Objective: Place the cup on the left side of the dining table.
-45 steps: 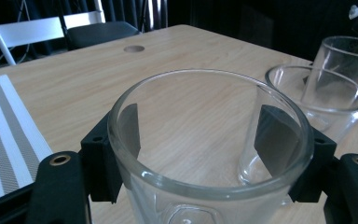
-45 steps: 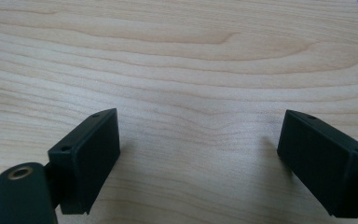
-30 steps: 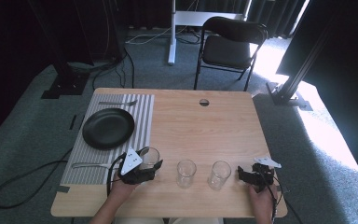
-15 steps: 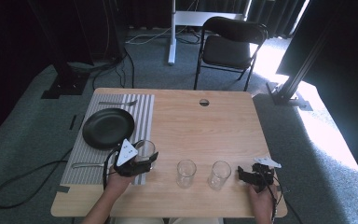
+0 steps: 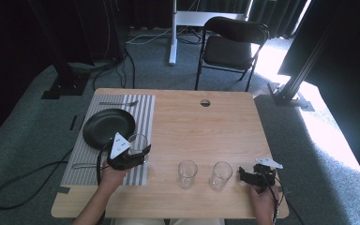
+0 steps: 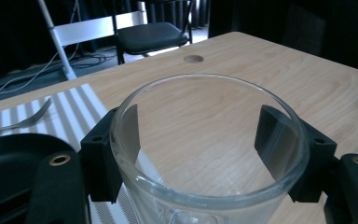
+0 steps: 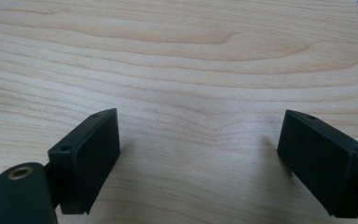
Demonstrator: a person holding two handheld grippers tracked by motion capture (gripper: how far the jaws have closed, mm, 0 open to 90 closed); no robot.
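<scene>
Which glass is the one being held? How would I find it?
Start at the striped mat on the table's left side, with the black plate on it. Just right of the plate, the left gripper is shut on a clear glass. The two other glasses stand free on bare wood.

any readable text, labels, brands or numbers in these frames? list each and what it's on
None readable. The glass, black plate, striped mat, fork and table carry no print. The grey plate on the left gripper has small dark marks, too small to read.
</scene>
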